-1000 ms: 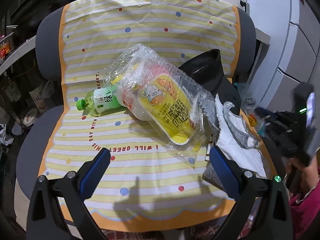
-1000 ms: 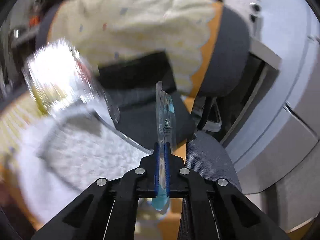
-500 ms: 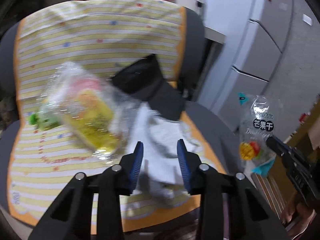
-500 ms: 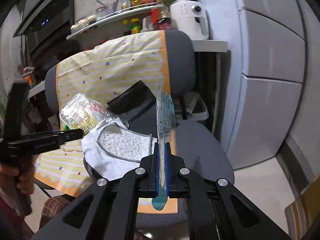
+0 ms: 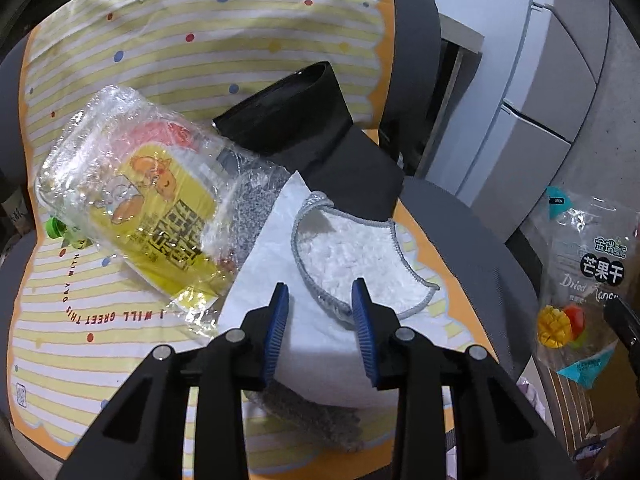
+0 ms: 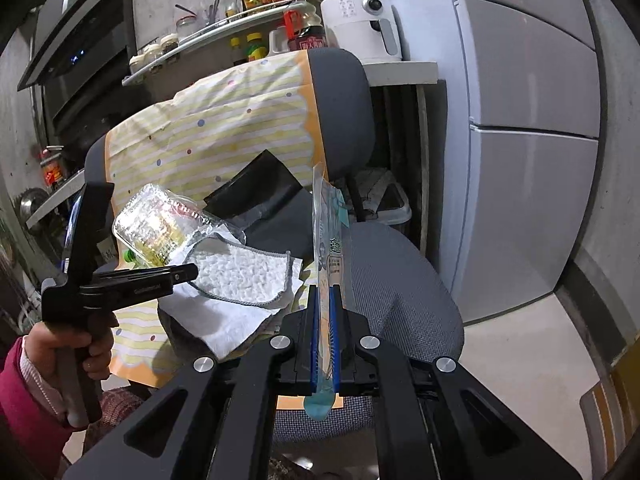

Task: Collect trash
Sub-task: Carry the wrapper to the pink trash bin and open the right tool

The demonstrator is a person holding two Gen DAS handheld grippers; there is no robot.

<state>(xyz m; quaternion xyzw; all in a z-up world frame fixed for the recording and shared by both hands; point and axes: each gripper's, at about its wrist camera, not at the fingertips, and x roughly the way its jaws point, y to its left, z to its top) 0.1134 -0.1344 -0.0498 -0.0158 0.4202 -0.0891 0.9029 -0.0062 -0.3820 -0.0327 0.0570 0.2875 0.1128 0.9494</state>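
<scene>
A clear dried-mango snack bag (image 5: 584, 292) hangs off the chair's right side, pinched edge-on in my shut right gripper (image 6: 325, 300); the bag (image 6: 329, 232) stands up between the blue pads. My left gripper (image 5: 320, 300) hovers low over a white cloth with grey trim (image 5: 352, 252), its jaws narrowly apart with nothing between them. A crumpled clear wrapper with a yellow label (image 5: 160, 208) lies left of the cloth, partly covering a green-capped bottle (image 5: 56, 228). A black bag (image 5: 296, 120) leans against the backrest.
Everything lies on a grey office chair (image 6: 400, 280) draped with a yellow striped cover (image 5: 120, 340). A white tissue (image 5: 280, 248) lies under the cloth. Grey cabinets (image 6: 528, 120) stand right; a shelf of bottles (image 6: 256, 4) and a white appliance (image 6: 360, 20) stand behind. A hand in a red sleeve (image 6: 24, 392) holds the left gripper.
My left gripper narrowed from wide open and swung right over the white cloth. My right gripper pulled back off the chair with the snack bag still pinched.
</scene>
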